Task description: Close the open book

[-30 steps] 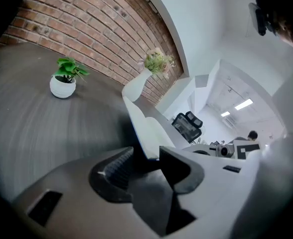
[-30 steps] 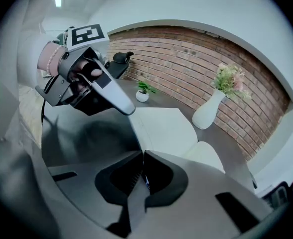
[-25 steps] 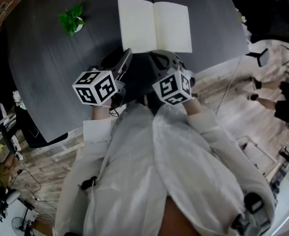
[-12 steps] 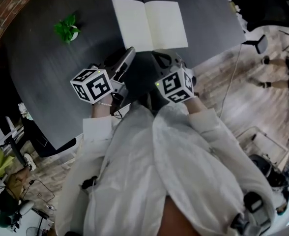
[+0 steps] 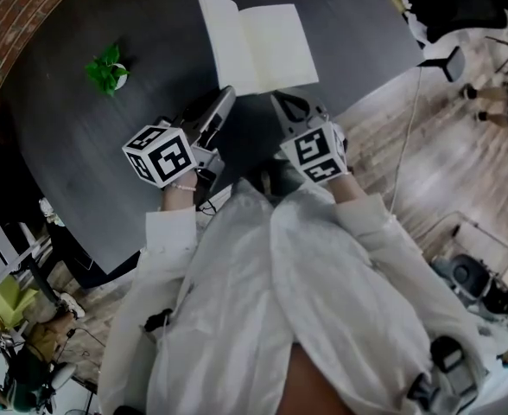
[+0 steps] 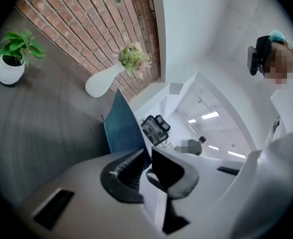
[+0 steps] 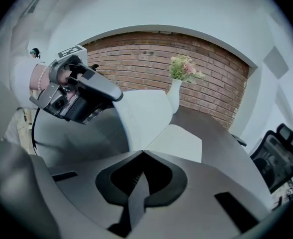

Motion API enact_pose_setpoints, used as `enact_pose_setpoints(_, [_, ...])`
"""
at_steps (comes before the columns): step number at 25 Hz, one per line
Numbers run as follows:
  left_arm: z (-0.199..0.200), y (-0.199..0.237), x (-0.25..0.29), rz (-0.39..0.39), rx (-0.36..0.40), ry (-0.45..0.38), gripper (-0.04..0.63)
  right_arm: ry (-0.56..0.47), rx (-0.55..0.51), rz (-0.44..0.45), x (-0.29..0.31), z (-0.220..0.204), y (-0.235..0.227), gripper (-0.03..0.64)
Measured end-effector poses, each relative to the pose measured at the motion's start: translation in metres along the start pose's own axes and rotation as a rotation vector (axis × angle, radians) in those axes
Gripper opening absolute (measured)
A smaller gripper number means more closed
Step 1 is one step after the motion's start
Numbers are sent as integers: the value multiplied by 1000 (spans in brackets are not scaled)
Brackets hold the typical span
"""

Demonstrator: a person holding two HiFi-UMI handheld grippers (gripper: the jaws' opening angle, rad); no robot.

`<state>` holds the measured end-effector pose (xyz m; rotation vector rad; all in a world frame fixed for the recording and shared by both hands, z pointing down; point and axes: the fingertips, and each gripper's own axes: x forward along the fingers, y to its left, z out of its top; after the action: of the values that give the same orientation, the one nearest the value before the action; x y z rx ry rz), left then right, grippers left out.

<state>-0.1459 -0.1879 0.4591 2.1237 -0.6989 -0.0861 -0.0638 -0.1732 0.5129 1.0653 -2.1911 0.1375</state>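
A dark grey worktop (image 5: 81, 171) is seen; a red brick wall (image 6: 86, 39) stands behind it, and wooden floor (image 5: 444, 171) is laid beside it.

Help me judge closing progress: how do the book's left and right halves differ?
The left half is tilted up off the table, clamped in the left gripper, whose jaws have just been closing; the right half lies flat, ungripped. Both show blank pale pages.
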Motion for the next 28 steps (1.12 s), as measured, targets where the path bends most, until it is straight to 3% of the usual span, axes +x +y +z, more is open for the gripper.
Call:
enact_pose_setpoints(12, [-3, -24, 43, -33, 49, 48, 32, -98, 136, -18, -28, 16, -50, 5])
enact_pose_setpoints(21, [-12, -31, 70, -29, 39, 84, 29, -129, 272, -18, -41, 7, -78, 5])
enact_pose_setpoints(28, [-23, -33, 95, -7, 61, 149, 29, -94, 302, -37, -51, -20, -96, 5])
